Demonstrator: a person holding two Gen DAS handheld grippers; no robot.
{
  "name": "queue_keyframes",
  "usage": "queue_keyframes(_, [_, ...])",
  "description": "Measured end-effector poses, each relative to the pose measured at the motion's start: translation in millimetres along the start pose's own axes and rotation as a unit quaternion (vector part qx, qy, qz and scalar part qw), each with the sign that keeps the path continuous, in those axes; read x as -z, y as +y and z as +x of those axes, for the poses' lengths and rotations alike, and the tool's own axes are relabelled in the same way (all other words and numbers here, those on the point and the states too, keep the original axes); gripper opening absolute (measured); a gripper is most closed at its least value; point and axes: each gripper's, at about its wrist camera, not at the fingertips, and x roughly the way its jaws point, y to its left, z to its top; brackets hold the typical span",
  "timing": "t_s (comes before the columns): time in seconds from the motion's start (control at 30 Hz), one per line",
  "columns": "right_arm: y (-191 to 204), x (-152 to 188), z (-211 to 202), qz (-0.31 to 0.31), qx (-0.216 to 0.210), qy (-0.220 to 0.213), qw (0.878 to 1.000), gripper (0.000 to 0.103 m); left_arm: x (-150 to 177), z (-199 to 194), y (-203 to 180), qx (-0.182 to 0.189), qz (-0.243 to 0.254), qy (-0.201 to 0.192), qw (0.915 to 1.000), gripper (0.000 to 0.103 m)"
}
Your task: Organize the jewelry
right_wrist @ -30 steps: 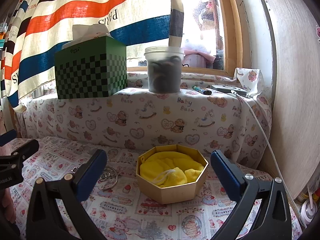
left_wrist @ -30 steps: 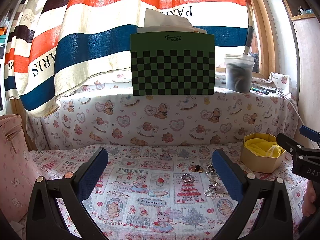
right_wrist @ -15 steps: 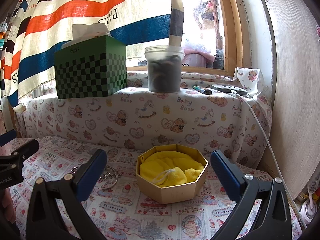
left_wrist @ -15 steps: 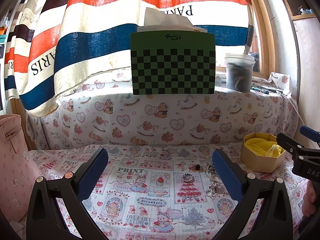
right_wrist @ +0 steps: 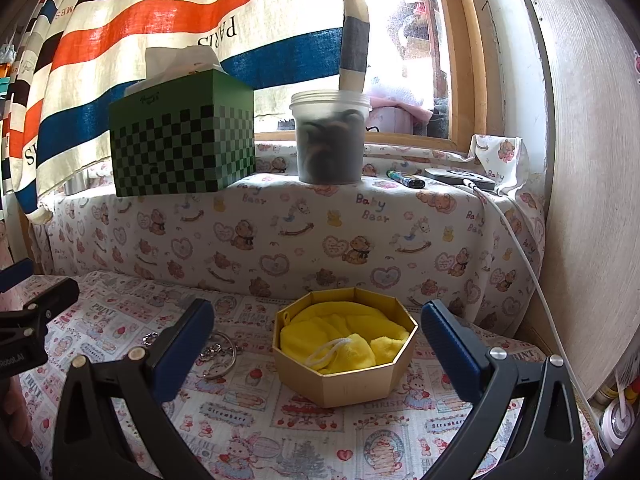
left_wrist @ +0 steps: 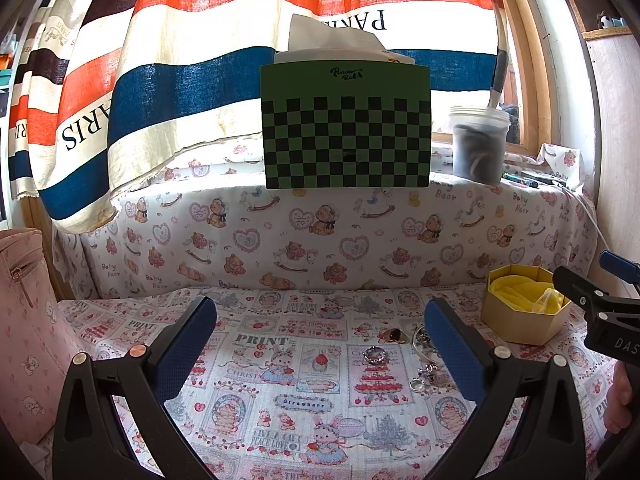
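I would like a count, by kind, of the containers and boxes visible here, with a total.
Octagonal box with yellow cloth, on the bed: 1
Green checkered tissue box on the ledge: 1
Translucent plastic jar on the ledge: 1
Total: 3

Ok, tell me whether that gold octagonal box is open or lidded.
Open. The gold octagonal box has no lid on, and the yellow pouch inside shows from above.
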Motion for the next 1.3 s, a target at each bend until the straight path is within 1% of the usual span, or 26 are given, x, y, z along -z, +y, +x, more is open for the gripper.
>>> queue_keyframes(0.27, [2.0,0.8,-1.8,-0.003,-0.001,0.000,1.000,0.103,1.0,0.3,-1.2,0.000,0.002,-0.002,1.0000,0.103])
queue_keyframes(0.4, [0.9,-0.3,-0.1,-0.002,-0.006,0.007,1.000,0.103,1.0,-0.5,-2.7,0.002,0.005,-0.002,1.0000,0.103])
queue_keyframes(0.7, [4.5,-0.8,-2.9,-0.010,-0.001,0.001,1.000,0.103,0.5,-1.5,-3.4,0.000,0.006,-0.003,1.0000,0.103])
queue_keyframes(1.3, [2.1,-1.0,0.7,-0.002,0.001,0.008,1.000,0.103,-0.8,-2.3,-3.3,0.002,0.007,-0.002,1.0000,0.103])
